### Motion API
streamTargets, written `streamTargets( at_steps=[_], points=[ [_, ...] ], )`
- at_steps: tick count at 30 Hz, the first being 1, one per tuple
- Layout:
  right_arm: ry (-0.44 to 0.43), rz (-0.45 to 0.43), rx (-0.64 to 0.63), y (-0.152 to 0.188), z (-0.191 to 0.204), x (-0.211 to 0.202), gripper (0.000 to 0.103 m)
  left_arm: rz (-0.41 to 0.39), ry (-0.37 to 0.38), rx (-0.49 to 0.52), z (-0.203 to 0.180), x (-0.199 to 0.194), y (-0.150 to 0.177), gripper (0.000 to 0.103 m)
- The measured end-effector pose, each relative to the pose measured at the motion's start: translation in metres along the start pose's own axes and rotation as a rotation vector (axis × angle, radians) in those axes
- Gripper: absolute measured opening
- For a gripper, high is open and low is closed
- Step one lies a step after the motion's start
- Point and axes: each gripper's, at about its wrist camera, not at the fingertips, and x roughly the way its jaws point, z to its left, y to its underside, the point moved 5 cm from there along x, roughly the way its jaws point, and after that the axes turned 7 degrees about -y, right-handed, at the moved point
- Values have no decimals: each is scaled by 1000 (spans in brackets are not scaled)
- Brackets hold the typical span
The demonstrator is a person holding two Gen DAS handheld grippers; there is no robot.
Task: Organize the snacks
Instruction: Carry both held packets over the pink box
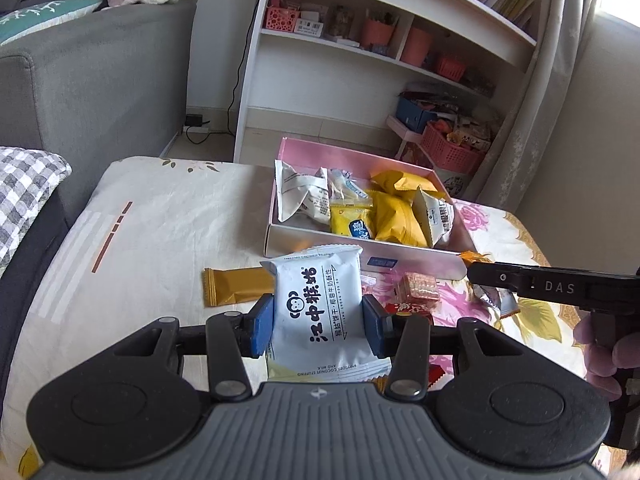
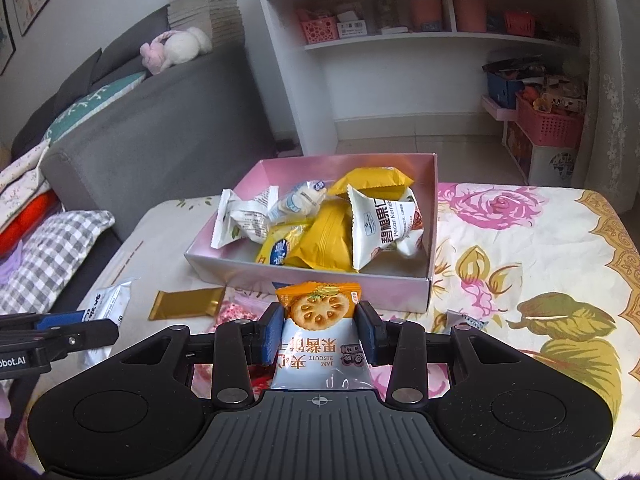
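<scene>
My left gripper point(image 1: 319, 322) is shut on a white biscuit packet with black Chinese print point(image 1: 320, 312), held above the table in front of the pink box point(image 1: 360, 254). My right gripper point(image 2: 319, 334) is shut on a jam biscuit packet with an orange top point(image 2: 320, 332), also in front of the pink box point(image 2: 312, 278). The box holds several white and yellow snack packets. The right gripper also shows at the right of the left wrist view point(image 1: 472, 270). The left gripper shows at the left of the right wrist view point(image 2: 114, 326).
A gold packet point(image 1: 236, 286) point(image 2: 186, 304), a small pink wafer pack point(image 1: 418, 286) and other loose snacks lie on the floral tablecloth point(image 2: 520, 248). A grey sofa point(image 1: 100, 80) stands left, a white shelf point(image 1: 380, 52) behind, a pink basket point(image 1: 452, 148) on the floor.
</scene>
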Motion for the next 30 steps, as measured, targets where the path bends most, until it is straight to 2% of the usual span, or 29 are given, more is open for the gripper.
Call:
streamTargets(
  at_steps=[5, 10, 16, 22, 25, 30],
  points=[
    [-18, -20, 51, -12, 4, 10, 38, -19, -4, 14, -4, 12, -15, 43],
    [-27, -29, 89, -27, 4, 25, 38, -50, -27, 90, -14, 39, -40, 43],
    [-47, -67, 145, -55, -8, 42, 38, 39, 6, 115, -28, 85, -59, 43],
    [-57, -91, 173, -86, -16, 69, 38, 135, -1, 120, -33, 126, -69, 43],
    [-65, -97, 165, -99, -16, 83, 39, 149, -21, 139, -33, 139, -69, 42],
    [-42, -81, 133, -111, -15, 107, 39, 121, -29, 154, -31, 146, -72, 42]
  ],
)
